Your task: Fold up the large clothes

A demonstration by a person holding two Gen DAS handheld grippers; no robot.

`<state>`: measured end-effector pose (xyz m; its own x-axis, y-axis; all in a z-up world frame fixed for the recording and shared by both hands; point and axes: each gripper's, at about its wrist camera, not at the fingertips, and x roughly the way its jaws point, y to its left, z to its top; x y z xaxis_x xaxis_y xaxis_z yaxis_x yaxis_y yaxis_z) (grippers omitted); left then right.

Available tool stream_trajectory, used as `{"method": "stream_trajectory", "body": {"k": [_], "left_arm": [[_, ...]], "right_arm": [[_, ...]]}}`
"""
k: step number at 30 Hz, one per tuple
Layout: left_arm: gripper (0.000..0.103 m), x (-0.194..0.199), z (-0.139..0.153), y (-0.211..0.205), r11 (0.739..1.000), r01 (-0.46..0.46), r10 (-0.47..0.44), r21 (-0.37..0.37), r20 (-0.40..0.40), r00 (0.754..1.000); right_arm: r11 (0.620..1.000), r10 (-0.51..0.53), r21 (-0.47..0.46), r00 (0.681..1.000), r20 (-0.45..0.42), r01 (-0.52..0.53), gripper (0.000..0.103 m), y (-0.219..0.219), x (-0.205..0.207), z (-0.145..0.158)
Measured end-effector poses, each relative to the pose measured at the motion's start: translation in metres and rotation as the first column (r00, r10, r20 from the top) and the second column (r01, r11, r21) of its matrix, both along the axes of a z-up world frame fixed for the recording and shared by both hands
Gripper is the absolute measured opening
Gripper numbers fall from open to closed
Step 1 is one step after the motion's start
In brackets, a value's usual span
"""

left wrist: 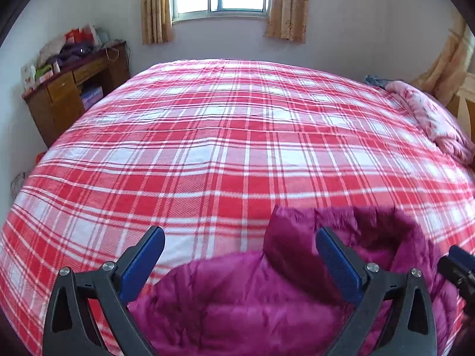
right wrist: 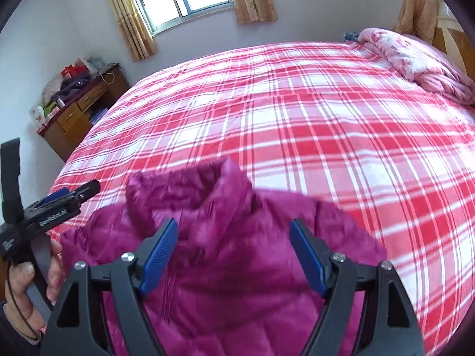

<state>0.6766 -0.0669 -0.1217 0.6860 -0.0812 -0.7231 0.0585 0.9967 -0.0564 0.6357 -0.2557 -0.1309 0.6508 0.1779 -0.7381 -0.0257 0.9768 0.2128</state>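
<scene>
Left wrist view: the left tongs (left wrist: 239, 244) stand wide apart, blue pads (left wrist: 142, 262) bare and pressing on nothing. Below them the magenta padded jacket (left wrist: 237, 305) lies on the near edge of the bed (left wrist: 225, 136), which wears a red-and-white plaid sheet. The right-hand pad shows in front of the jacket's raised collar (left wrist: 285, 237); whether it touches the cloth cannot be told. The tip of the right tongs (left wrist: 458, 267) pokes in at the jacket's right side. Beyond the bed's far left corner stands a wooden counter (left wrist: 74, 95) piled with clutter, and a pink quilt (left wrist: 430, 115) is bunched at the bed's far right side.

Right wrist view: the right tongs (right wrist: 234, 249) gape open above the jacket (right wrist: 225, 281), holding nothing; the jacket looks blurred, its collar (right wrist: 207, 187) turned up toward the bed's middle. To the jacket's left, a hand (right wrist: 28, 284) grips the left tongs (right wrist: 71, 194), seen side-on. The counter (right wrist: 77, 115) and quilt (right wrist: 415, 59) show again beyond the bed (right wrist: 311, 118).
</scene>
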Motion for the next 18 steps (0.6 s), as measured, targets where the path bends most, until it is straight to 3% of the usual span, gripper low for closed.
{"method": "stream_trajectory", "body": {"k": [4, 7, 9, 10, 11, 13, 14, 15, 18], "left_arm": [[0.102, 0.03, -0.011, -0.021, 1.0, 0.014, -0.015, -0.013, -0.06, 0.998], [0.102, 0.036, -0.03, -0.041, 0.997, 0.042, -0.035, 0.063, -0.109, 0.993], [0.102, 0.028, -0.039, -0.046, 0.991, 0.07, -0.056, 0.117, -0.116, 0.992], [0.095, 0.022, -0.04, -0.047, 0.988, 0.088, -0.073, 0.127, -0.115, 0.991], [0.087, 0.017, -0.04, -0.045, 0.987, 0.105, -0.091, 0.122, -0.111, 0.99], [0.045, 0.007, -0.042, -0.041, 0.982, 0.155, -0.139, 0.105, -0.14, 0.98], [0.035, 0.004, -0.044, -0.039, 0.981, 0.171, -0.156, 0.086, -0.158, 0.975], [0.018, -0.001, -0.046, -0.034, 0.98, 0.195, -0.183, 0.05, -0.176, 0.967], [0.011, -0.016, -0.045, -0.03, 0.977, 0.204, -0.192, 0.065, -0.157, 0.969]], "right_arm": [[0.998, 0.012, -0.059, 0.999, -0.046, -0.015, 0.08, 0.008, 0.031, -0.01], [0.993, 0.015, -0.113, 0.996, -0.087, -0.025, 0.078, 0.009, 0.046, -0.019], [0.992, 0.026, -0.118, 0.994, -0.109, -0.039, 0.056, 0.005, 0.048, -0.023], [0.993, 0.039, -0.107, 0.992, -0.119, -0.052, 0.036, 0.003, 0.047, -0.025], [0.991, 0.044, -0.12, 0.992, -0.118, -0.058, 0.025, 0.001, 0.042, -0.025], [0.986, 0.053, -0.152, 0.994, -0.099, -0.068, 0.017, 0.002, 0.034, -0.024], [0.984, 0.059, -0.162, 0.995, -0.087, -0.072, 0.015, 0.001, 0.027, -0.024], [0.983, 0.06, -0.166, 0.995, -0.078, -0.073, 0.014, 0.001, 0.023, -0.023], [0.979, 0.059, -0.191, 0.998, -0.038, -0.066, 0.012, -0.001, 0.007, -0.018]]}}
